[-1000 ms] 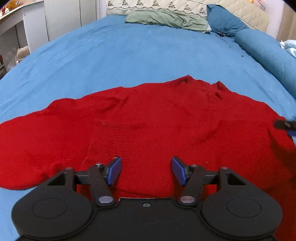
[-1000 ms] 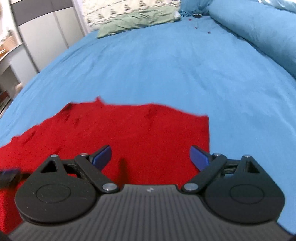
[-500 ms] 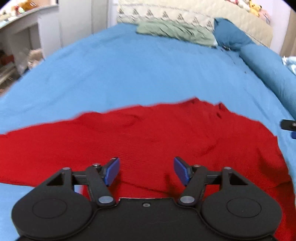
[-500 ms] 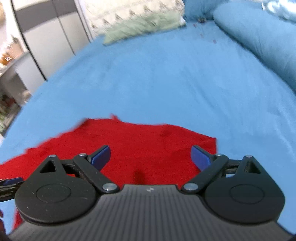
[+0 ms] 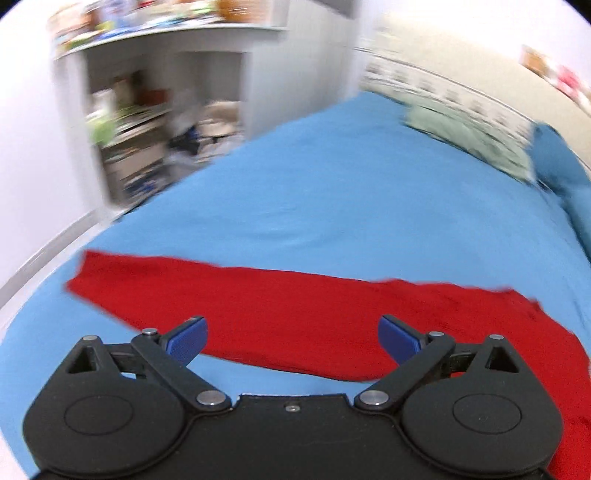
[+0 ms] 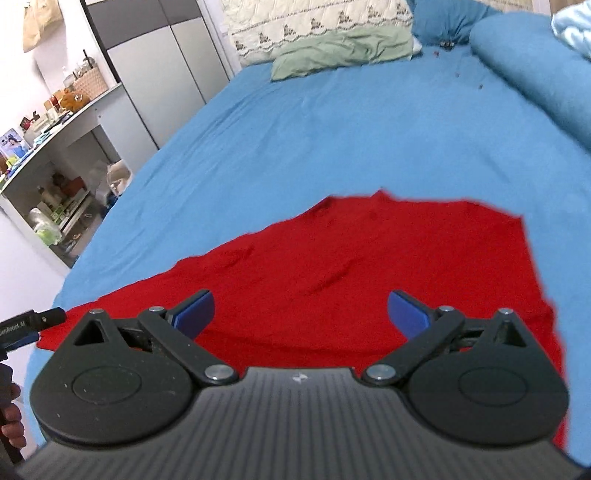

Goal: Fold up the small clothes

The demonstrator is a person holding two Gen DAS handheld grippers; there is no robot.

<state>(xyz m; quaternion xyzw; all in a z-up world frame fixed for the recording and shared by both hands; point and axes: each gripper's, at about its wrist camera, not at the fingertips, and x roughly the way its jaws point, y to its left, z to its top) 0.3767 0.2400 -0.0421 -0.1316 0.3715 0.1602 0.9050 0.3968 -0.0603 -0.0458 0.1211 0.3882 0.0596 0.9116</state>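
Note:
A red knit sweater lies flat on the blue bed sheet. In the left wrist view its long sleeve stretches out to the left. My left gripper is open and empty, held above the sleeve near its lower edge. My right gripper is open and empty, held above the sweater's body. The left gripper's tip shows at the left edge of the right wrist view.
A green pillow and blue pillows lie at the head of the bed. A rolled blue duvet lies along the right side. Cluttered shelves and a grey wardrobe stand to the left of the bed.
My left gripper has swung left, off the sweater's body and over the sleeve, and its jaws have opened wider. My right gripper has turned slightly left over the body.

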